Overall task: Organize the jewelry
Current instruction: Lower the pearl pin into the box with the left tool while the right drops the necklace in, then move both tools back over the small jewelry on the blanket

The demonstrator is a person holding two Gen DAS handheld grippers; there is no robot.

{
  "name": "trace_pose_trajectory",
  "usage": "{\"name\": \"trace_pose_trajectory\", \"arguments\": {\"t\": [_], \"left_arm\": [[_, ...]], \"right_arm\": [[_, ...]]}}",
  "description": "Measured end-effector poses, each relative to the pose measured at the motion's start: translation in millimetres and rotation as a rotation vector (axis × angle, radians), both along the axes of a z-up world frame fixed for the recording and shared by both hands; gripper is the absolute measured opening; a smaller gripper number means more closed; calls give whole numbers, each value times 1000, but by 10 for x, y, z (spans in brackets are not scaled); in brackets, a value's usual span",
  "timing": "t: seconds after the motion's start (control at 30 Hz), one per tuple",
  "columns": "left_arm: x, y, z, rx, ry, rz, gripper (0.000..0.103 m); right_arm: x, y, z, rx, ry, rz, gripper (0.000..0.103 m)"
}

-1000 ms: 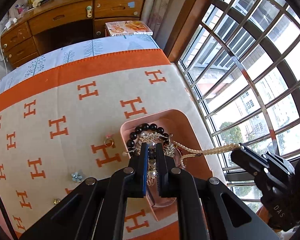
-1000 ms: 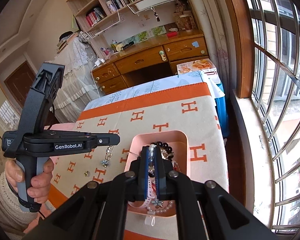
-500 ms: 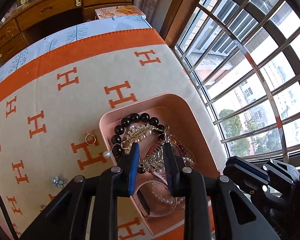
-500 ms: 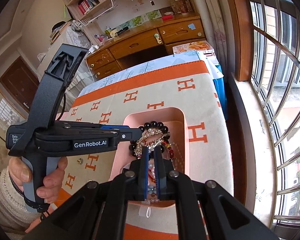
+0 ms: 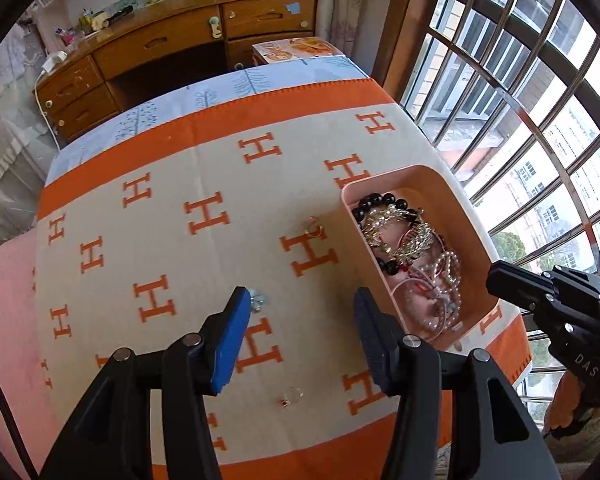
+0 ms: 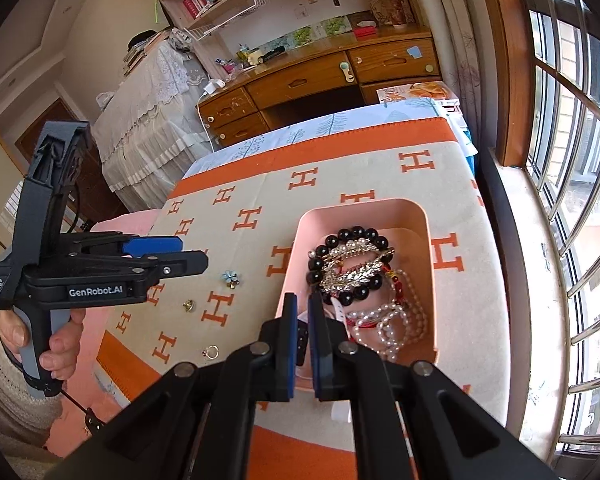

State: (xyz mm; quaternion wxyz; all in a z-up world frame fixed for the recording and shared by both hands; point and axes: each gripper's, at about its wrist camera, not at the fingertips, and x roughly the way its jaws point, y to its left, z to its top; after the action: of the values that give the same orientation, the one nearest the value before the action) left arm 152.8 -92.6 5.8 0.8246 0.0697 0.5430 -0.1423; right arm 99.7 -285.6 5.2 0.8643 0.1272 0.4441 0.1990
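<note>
Most jewelry already lies in the pink tray [image 6: 428, 264] by the blanket's window edge, while a flower pin [image 5: 257, 299], two rings [image 5: 314, 230] and a stud [image 6: 188, 305] remain out on the blanket [image 5: 172, 184]; the left gripper [image 5: 300, 322], jaws just opened and empty, hangs over them, and the right gripper [image 6: 303, 328] is shut on a white strap [image 6: 339, 312].

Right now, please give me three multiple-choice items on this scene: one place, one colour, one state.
1. Where does the black bead bracelet lie? A on the windowsill; B in the pink tray; C on the floor.
2. What colour are the H letters on the blanket? A blue; B green; C orange.
3. How is the left tool? A open, empty; B shut on a ring; C shut on pearls.
Answers: 1 B, its beads rest inside the tray walls; 2 C, every H shows orange; 3 A, its jaws have just been opening, with nothing between them.
</note>
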Motion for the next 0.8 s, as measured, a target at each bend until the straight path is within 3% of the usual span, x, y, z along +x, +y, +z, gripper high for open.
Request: {"name": "trace_pose_trajectory", "arguments": {"t": [0.07,0.4,0.53,0.8], "left_arm": [[-101,180,75,15,-26,19,63],[-448,853,196,41,-78,99,64],[-493,1023,57,38,-68,114,64],[-543,1168,-534,47,-6,120,63]], "right_arm": [[-21,98,22,-10,-1,22,6],[-53,703,81,-39,2,143,8],[36,922,33,-27,23,175,24],[330,1242,-262,-13,109,177,25]]}}
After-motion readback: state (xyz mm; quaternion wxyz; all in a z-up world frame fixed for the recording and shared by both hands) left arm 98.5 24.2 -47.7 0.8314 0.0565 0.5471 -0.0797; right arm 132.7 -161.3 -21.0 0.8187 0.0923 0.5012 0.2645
